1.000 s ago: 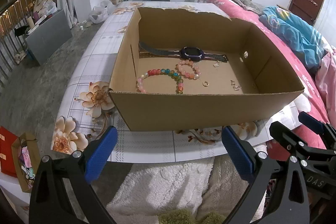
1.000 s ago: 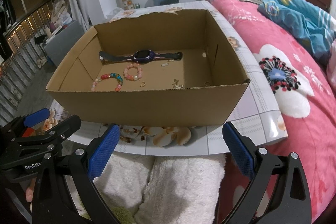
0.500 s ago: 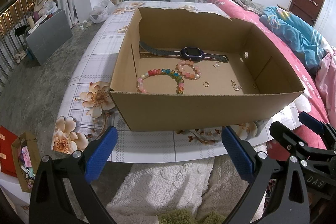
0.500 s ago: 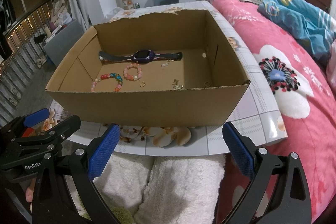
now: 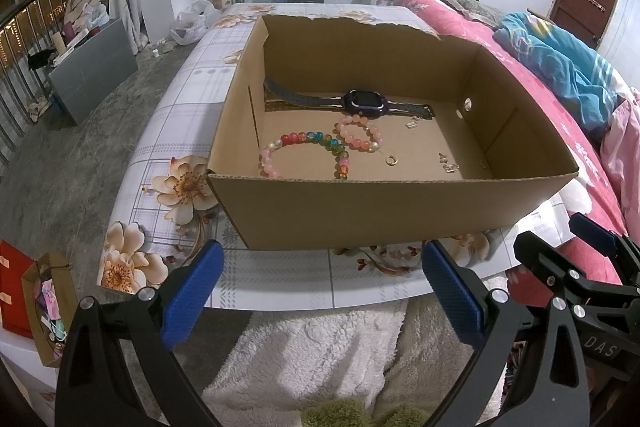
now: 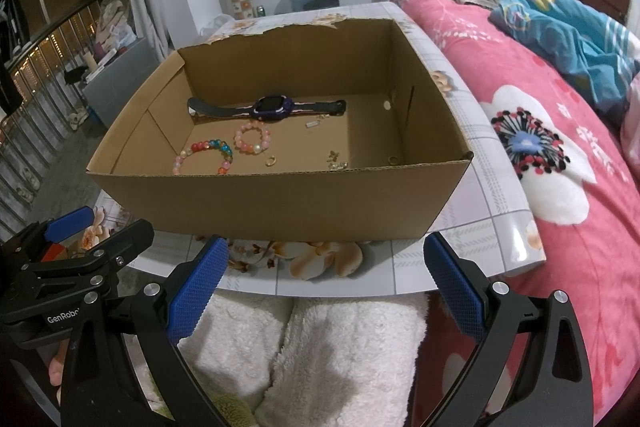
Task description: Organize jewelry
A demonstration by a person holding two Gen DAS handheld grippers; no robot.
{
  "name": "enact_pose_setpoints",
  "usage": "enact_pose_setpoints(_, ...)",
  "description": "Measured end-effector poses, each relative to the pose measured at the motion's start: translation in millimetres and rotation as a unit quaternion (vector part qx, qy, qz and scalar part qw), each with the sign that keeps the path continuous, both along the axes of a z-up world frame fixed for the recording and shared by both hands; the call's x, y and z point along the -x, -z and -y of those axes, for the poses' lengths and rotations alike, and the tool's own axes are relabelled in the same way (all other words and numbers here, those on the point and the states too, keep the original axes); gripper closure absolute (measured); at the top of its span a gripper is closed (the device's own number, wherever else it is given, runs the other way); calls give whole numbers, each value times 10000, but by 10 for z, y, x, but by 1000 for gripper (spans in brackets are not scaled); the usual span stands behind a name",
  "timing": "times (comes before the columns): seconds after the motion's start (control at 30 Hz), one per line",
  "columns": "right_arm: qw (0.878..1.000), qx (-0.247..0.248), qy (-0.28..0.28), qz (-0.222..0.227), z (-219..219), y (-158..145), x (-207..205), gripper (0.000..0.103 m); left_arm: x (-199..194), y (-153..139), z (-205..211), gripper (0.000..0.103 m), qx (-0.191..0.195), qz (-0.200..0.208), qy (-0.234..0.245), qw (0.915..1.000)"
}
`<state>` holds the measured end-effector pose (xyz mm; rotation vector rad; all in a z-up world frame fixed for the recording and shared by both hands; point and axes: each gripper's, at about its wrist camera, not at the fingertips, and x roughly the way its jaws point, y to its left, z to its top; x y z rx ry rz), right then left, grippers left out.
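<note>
Both grippers, left [image 5: 320, 287] and right [image 6: 326, 279], hang with fingers spread wide and empty, short of the table [image 5: 280, 287] edge. Beyond them stands an open box [image 5: 360, 211]; inside lie a watch [image 5: 366, 103], two bead bracelets [image 5: 308, 147] touching, and a ring [image 5: 391, 159].

Each tool is a black plastic frame with two long fingers faced in blue ribbed pads. On the left gripper [image 5: 324, 291] silver screws sit at the finger joints, at 8 and 4 o'clock in its own view. The right gripper [image 6: 326, 285] has the same build and screws. White letters "DAS" mark its body in the left view; "GenRobo" marks the left one in the right view. White fleece trousers [image 6: 340, 347] cover the legs.
</note>
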<state>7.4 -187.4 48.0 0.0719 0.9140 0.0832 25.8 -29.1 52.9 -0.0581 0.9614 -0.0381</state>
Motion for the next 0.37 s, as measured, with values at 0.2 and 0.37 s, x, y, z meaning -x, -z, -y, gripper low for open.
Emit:
enact_pose_setpoints(0.2,10000,-5,-5,5,10,-8,12,9,-4,0,0,6,0,-8,-5,10000)
enact_pose_setpoints(0.37,10000,-21,4,13,10,-21,33,9,-5,0,-3,6,12,-7,2,10000)
